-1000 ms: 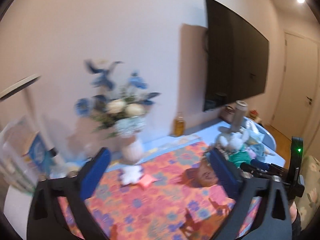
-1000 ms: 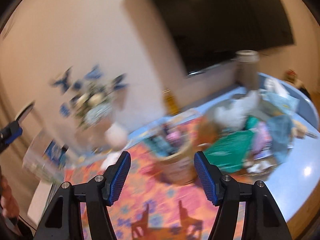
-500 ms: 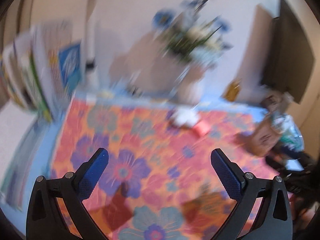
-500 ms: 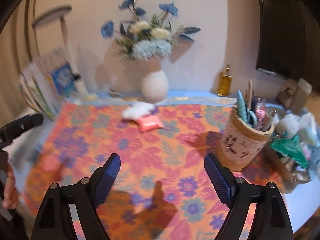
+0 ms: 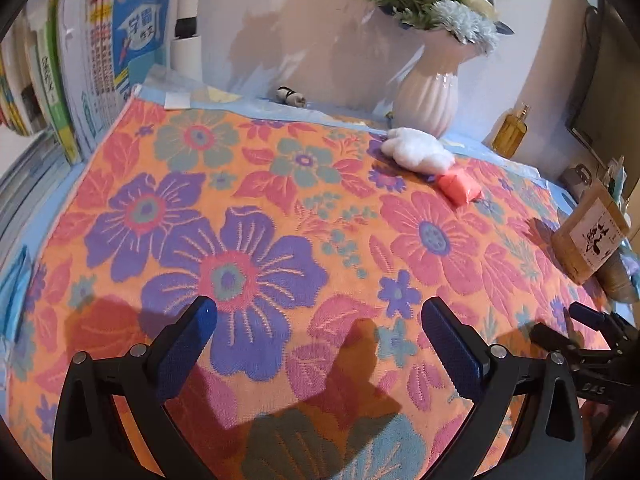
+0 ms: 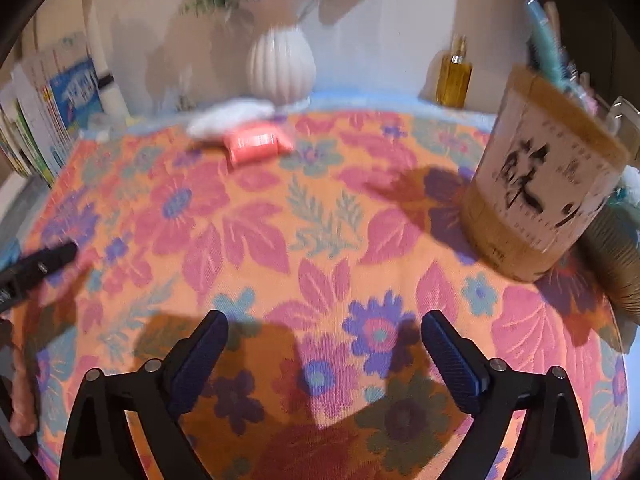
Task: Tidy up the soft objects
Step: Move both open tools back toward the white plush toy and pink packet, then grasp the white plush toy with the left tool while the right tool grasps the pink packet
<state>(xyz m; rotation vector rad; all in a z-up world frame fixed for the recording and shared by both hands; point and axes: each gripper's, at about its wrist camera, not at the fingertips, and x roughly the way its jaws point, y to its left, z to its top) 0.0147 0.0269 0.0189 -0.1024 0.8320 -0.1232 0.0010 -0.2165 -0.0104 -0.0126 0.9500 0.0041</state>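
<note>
A white fluffy soft object point(image 5: 416, 150) lies on the flowered cloth point(image 5: 256, 216) at the far side, in front of the white vase point(image 5: 429, 96). A small pink soft packet point(image 5: 459, 187) lies just right of it, touching or nearly touching. Both show blurred in the right wrist view: the white object point(image 6: 232, 115) and the pink packet point(image 6: 253, 145). My left gripper point(image 5: 319, 316) is open and empty, low over the cloth's near side. My right gripper point(image 6: 323, 330) is open and empty, low over the cloth, well short of the objects.
A wooden pen holder point(image 6: 548, 196) with pens stands at the right on the cloth point(image 6: 320, 216). A yellow bottle point(image 6: 454, 72) stands by the wall. Books point(image 5: 80, 64) line the left edge. A wicker basket point(image 6: 612, 260) sits at the far right.
Both grippers have tilted down and come lower over the cloth. The views swung from the wall and TV to the tabletop. Both grippers stayed open.
</note>
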